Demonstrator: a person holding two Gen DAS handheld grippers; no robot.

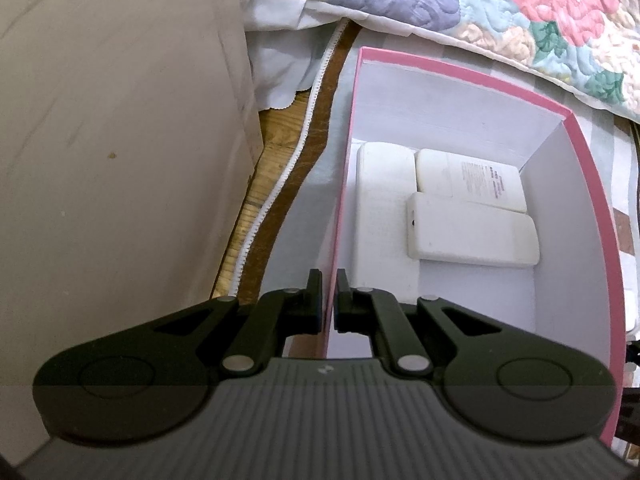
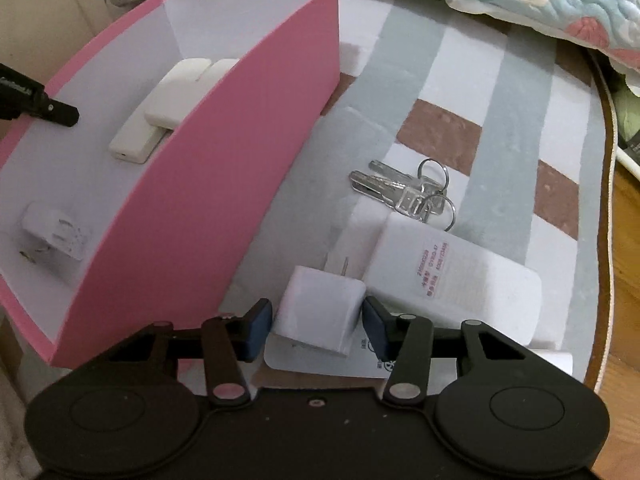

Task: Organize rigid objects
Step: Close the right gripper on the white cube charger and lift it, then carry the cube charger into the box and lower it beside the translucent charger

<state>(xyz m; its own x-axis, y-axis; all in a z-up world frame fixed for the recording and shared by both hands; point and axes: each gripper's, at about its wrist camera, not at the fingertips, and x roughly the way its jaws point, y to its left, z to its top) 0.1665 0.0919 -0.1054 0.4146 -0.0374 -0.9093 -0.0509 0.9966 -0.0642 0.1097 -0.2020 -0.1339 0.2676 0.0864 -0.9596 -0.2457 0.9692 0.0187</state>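
A pink box (image 1: 448, 66) with a white inside holds three white power banks (image 1: 472, 232). My left gripper (image 1: 329, 300) is shut on the box's near wall. The box (image 2: 224, 184) also shows in the right wrist view, with a white plug adapter (image 2: 54, 236) inside. My right gripper (image 2: 316, 326) is open around a white plug charger (image 2: 320, 308) that lies on the mat; its pads (image 2: 256, 330) sit close to its sides. A larger white charger block (image 2: 452, 284) and a bunch of keys (image 2: 404, 192) lie beside it.
The things lie on a checked grey, white and brown mat (image 2: 500, 120) over a wooden floor (image 1: 276, 136). A flowered quilt (image 1: 520, 8) hangs behind the box. A beige cabinet side (image 1: 120, 140) stands to the left.
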